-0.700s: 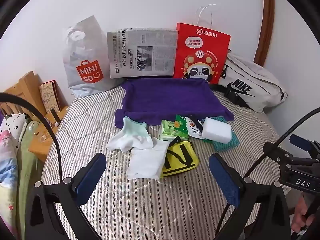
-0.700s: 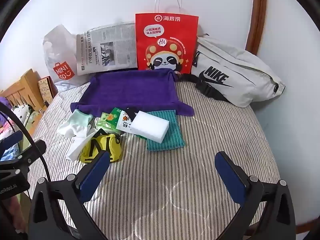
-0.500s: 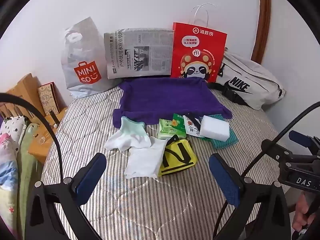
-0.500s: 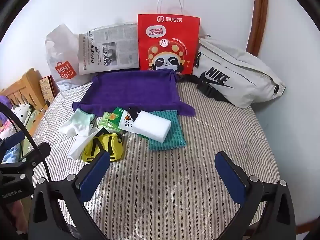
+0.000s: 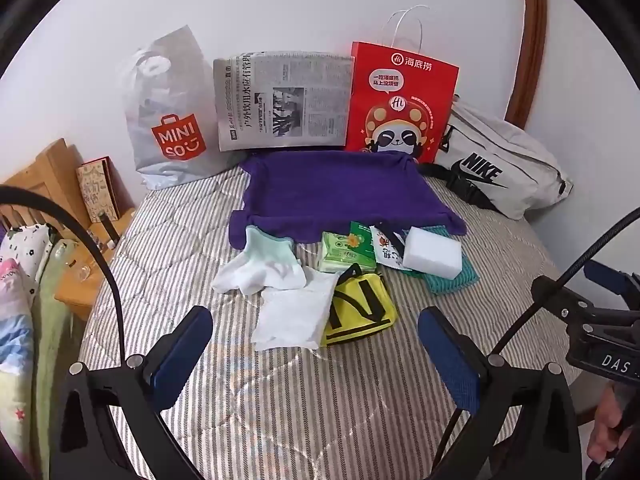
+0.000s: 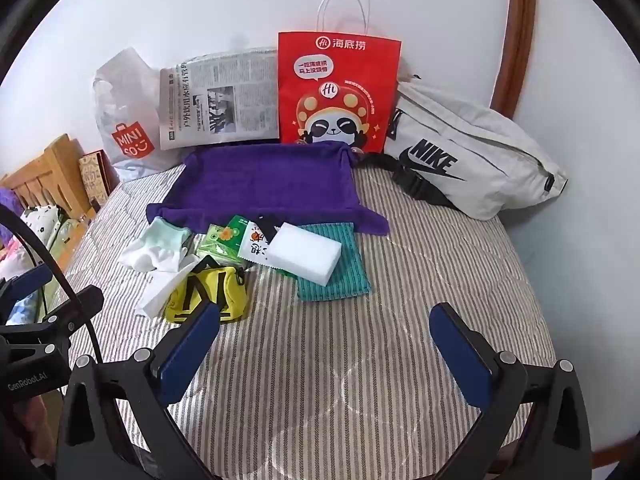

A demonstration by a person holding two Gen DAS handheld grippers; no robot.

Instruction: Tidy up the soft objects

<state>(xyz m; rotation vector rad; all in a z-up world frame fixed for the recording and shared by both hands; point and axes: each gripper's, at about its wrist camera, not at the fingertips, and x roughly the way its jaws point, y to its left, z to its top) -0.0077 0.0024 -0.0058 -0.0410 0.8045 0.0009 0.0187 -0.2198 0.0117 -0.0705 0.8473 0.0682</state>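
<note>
While both tongs — left tongs (image 5: 316,344), right tongs (image 6: 324,340) — hang spread, empty, the white sponge (image 6: 306,250) lies on the teal cloth (image 6: 340,276).

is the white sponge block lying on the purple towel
No, the white sponge block lies on the teal cloth, in front of the purple towel.

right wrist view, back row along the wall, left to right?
Miniso bag → newspaper → red panda bag → Nike bag.
</note>
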